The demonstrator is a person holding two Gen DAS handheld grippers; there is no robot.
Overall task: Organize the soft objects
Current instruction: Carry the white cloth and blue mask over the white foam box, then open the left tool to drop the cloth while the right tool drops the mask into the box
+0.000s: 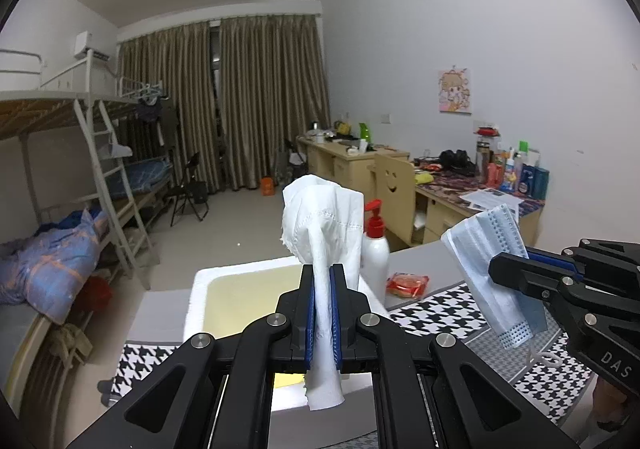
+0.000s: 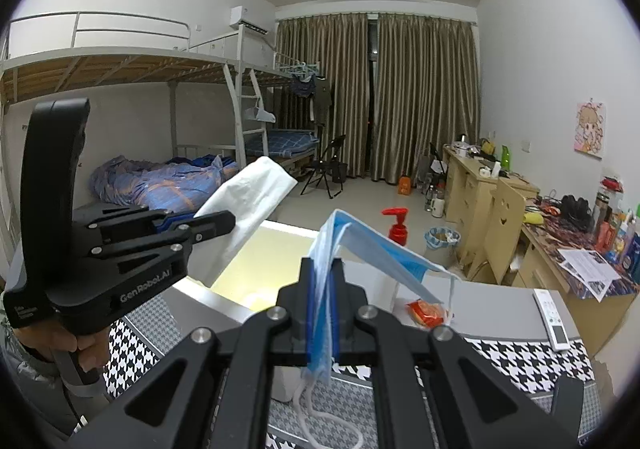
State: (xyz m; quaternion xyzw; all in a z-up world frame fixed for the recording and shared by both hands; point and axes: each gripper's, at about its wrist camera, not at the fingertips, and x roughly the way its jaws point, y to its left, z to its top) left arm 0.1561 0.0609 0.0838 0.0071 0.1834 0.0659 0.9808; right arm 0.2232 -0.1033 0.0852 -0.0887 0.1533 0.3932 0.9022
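Left wrist view puts my left gripper (image 1: pixel 322 313) closed tight on a white tissue (image 1: pixel 320 225), which stands up out of the blue pads and hangs in a strip below them, so its long axis runs up and down. Directly beyond and beneath those fingers sits the white foam box (image 1: pixel 240 273), its open yellowish inside facing up; I judge this box to be where the soft things go. The left gripper is the nearer one: the tissue's tail hangs over the box's near wall, so a drop only needs a slight push forward.

My right gripper (image 2: pixel 323 309) is clamped on a blue face mask (image 2: pixel 376 249), folded over the pads with its long side sloping down to the right and an ear loop (image 2: pixel 310 415) dangling below. From that camera the box lies ahead and to the left, past the mask's near fold, with the houndstooth cloth (image 2: pixel 532 365) under the gripper.

A red-capped pump bottle (image 1: pixel 375 249) stands just beside the box's right wall, and a red packet (image 1: pixel 407 284) lies near it on the grey table (image 1: pixel 424 261).

Hidden: the box's near wall and floor behind the fingers, and whether anything is already inside it.
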